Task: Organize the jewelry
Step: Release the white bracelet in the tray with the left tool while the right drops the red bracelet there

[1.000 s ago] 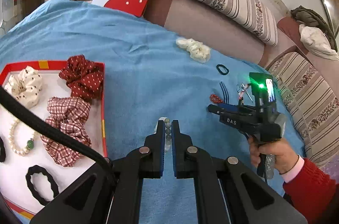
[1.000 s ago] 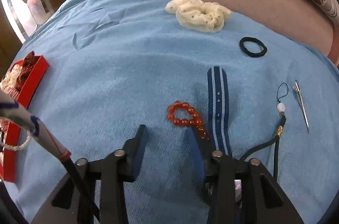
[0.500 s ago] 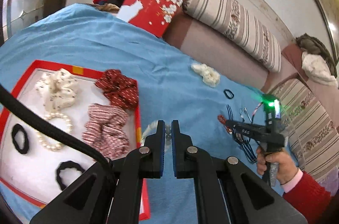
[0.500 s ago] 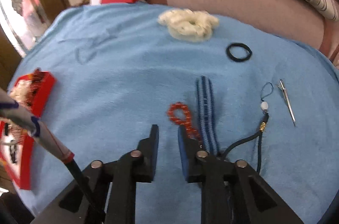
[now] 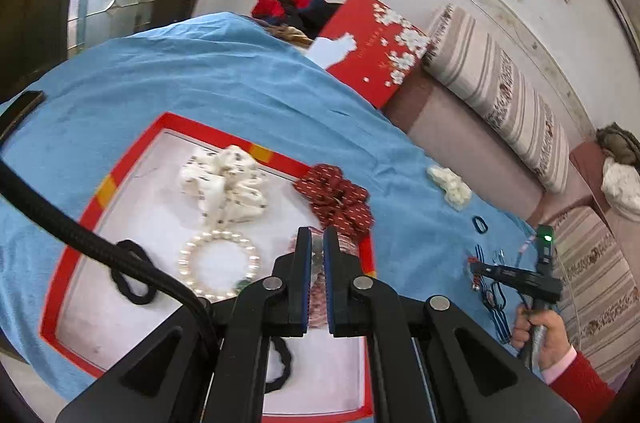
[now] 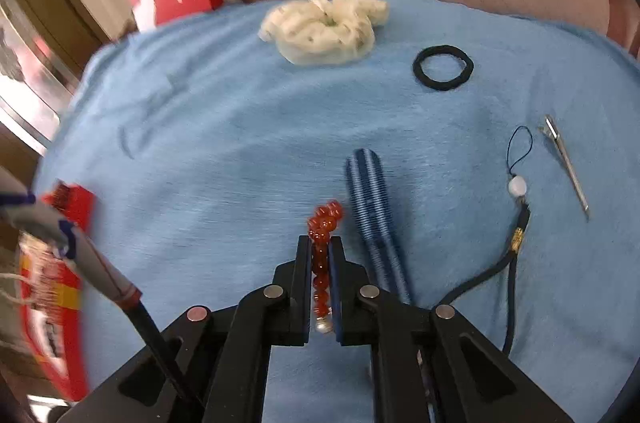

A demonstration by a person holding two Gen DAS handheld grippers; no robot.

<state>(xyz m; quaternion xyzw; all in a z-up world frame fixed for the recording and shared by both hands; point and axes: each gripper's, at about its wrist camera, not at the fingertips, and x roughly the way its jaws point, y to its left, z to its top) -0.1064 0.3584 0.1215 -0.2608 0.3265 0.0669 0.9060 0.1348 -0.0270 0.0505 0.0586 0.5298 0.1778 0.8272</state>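
Note:
My left gripper is shut on a pale beaded bracelet and holds it above the red-rimmed tray. The tray holds a white scrunchie, a dark red scrunchie, a pearl bracelet and black hair ties. My right gripper is shut on a red bead bracelet on the blue cloth, next to a blue striped band. The right gripper also shows in the left wrist view.
On the blue cloth lie a cream scrunchie, a black hair tie, a silver clip and a dark cord with a white bead. A red gift box leans against the striped sofa behind.
My left gripper carried the pale bracelet left, from over the cloth to over the tray. My right gripper closed on the red bead bracelet.

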